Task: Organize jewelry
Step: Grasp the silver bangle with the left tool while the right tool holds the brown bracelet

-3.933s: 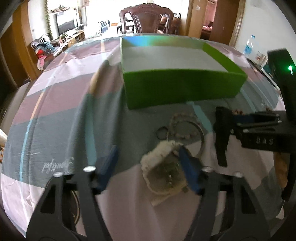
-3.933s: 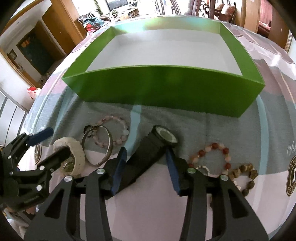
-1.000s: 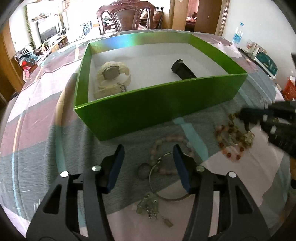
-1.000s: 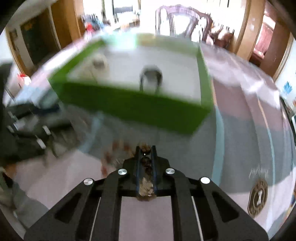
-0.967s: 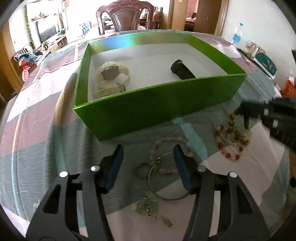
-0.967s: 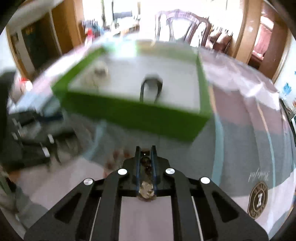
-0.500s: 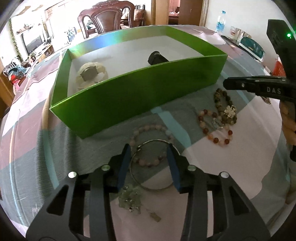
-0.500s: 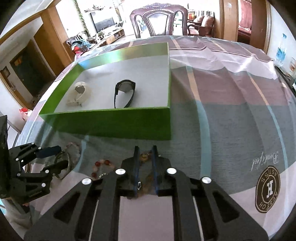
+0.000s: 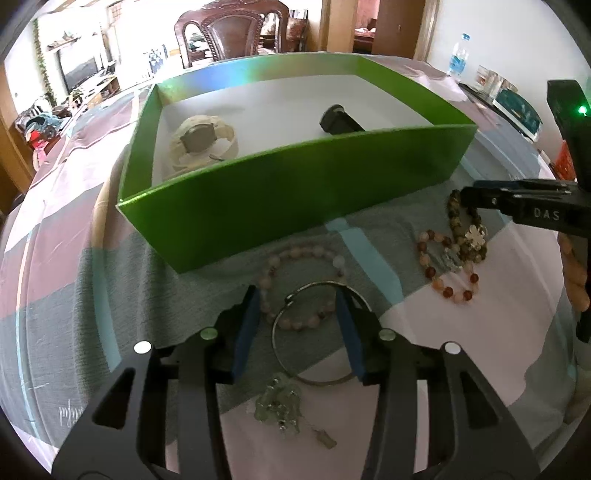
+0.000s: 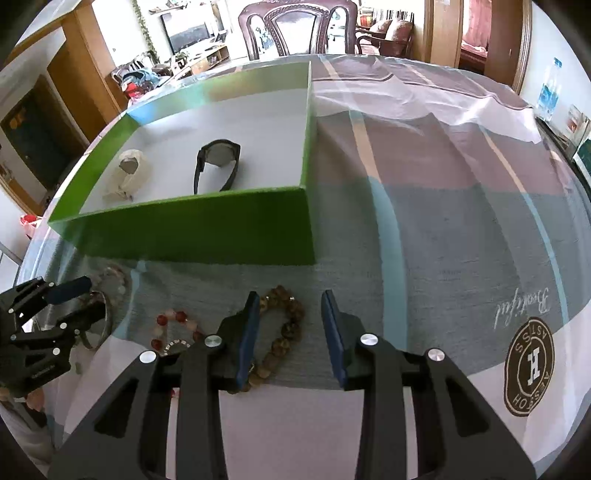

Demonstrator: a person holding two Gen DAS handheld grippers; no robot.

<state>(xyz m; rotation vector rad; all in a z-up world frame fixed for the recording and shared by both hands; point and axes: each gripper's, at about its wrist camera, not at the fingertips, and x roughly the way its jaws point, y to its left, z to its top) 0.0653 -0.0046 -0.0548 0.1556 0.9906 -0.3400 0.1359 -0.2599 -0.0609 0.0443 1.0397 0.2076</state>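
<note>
A green box [image 9: 295,184] holds a white watch [image 9: 201,142] and a black watch [image 9: 338,120]; the box shows in the right wrist view too [image 10: 207,229]. My left gripper [image 9: 295,314] is open around a silver bangle [image 9: 317,336] and a pink bead bracelet [image 9: 299,288] on the cloth. My right gripper [image 10: 290,321] is open over a brown bead bracelet [image 10: 282,332], whose loop lies between the fingers and under the left one. A red bead bracelet [image 10: 173,328] lies to its left.
A pale green pendant [image 9: 280,406] lies on the striped tablecloth [image 10: 443,229] between my left gripper's arms. A wooden chair [image 9: 229,33] stands beyond the table. A water bottle [image 9: 456,55] and boxes sit at the far right edge.
My right gripper has opened from shut and now sits low over the brown bracelet. My left gripper has moved forward to straddle the bangle and pink bracelet.
</note>
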